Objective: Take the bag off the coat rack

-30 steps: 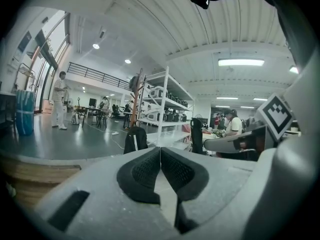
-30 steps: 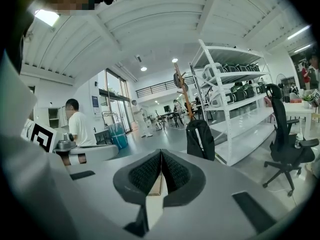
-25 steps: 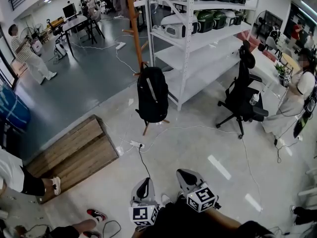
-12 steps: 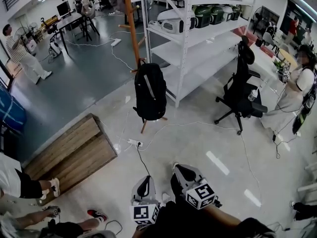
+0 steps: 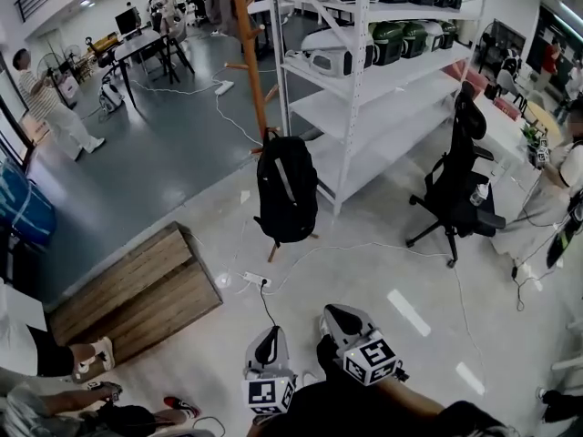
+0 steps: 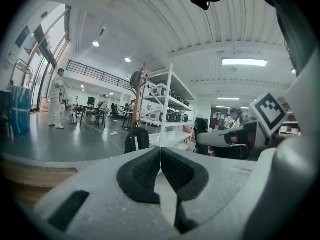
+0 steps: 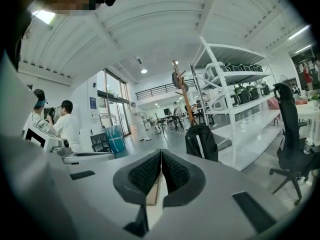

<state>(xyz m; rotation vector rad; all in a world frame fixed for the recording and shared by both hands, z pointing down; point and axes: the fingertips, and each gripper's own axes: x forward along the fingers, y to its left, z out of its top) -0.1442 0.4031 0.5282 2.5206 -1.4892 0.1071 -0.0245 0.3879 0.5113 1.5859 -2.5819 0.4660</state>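
Observation:
A black backpack (image 5: pixel 285 189) hangs from a low peg of the brown wooden coat rack (image 5: pixel 250 57), well ahead of me across the floor. The same bag (image 6: pixel 136 140) shows small in the left gripper view and the bag (image 7: pixel 201 142) larger in the right gripper view, with the rack (image 7: pixel 182 101) rising behind it. My left gripper (image 5: pixel 266 344) and right gripper (image 5: pixel 342 320) are held low and close to my body, far from the bag. Both are shut with their black pads touching and nothing between them.
White metal shelving (image 5: pixel 364 71) with appliances stands right beside the rack. A black office chair (image 5: pixel 460 180) is to the right, a low wooden platform (image 5: pixel 137 285) to the left. A power strip (image 5: pixel 254 279) and white cables lie on the floor ahead. Several people stand around.
The head view has shifted slightly, so the bag and rack sit a little further right in the frame. Both grippers stay low and shut.

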